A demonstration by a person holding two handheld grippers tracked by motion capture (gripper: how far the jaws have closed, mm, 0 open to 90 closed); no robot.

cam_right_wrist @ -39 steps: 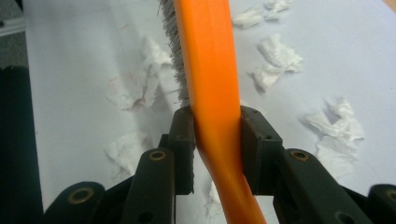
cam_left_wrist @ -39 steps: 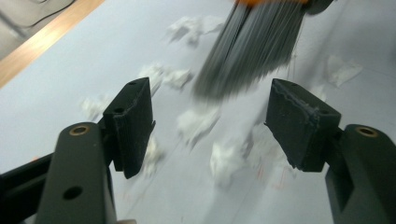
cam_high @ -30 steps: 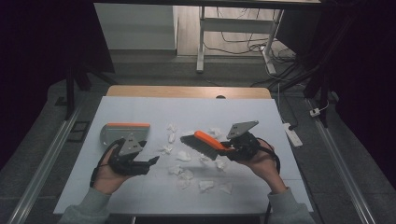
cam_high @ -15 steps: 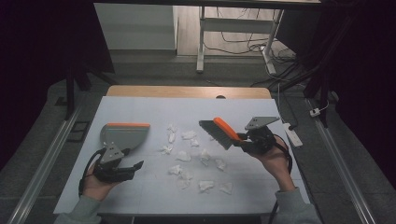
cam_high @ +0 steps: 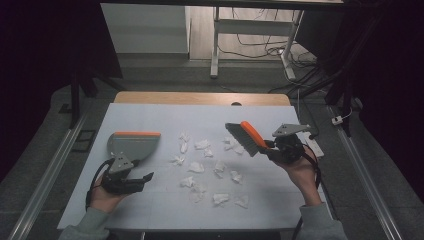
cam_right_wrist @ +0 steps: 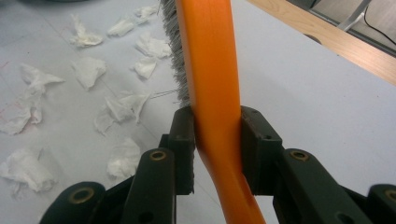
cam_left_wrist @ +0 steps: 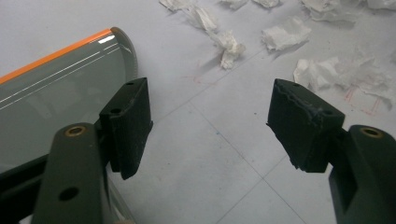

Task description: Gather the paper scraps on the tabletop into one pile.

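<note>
A grey dustpan [cam_high: 132,145] with an orange front lip lies on the white table sheet [cam_high: 150,117] at the left. My left gripper [cam_high: 143,179] rests low just in front of it, open, with bare sheet between its jaws [cam_left_wrist: 210,123]; the dustpan [cam_left_wrist: 51,98] lies beside its left jaw. My right gripper [cam_high: 271,149] is shut on the orange handle of a hand brush [cam_high: 246,135], held above the table with its grey bristles facing the scraps. In the right gripper view the pads [cam_right_wrist: 184,144] squeeze the brush handle [cam_right_wrist: 210,79]. Several crumpled paper scraps [cam_high: 196,167] lie scattered between the two grippers.
The table's wooden back edge [cam_high: 200,98] lies beyond the sheet. A white power strip [cam_high: 314,145] sits at the right edge. Metal rails [cam_high: 47,172] run along the floor on both sides, and cables lie behind the table.
My right gripper has carried the brush to the right and farther back, off the scraps. My left gripper has sunk and drawn left, nearer the person.
</note>
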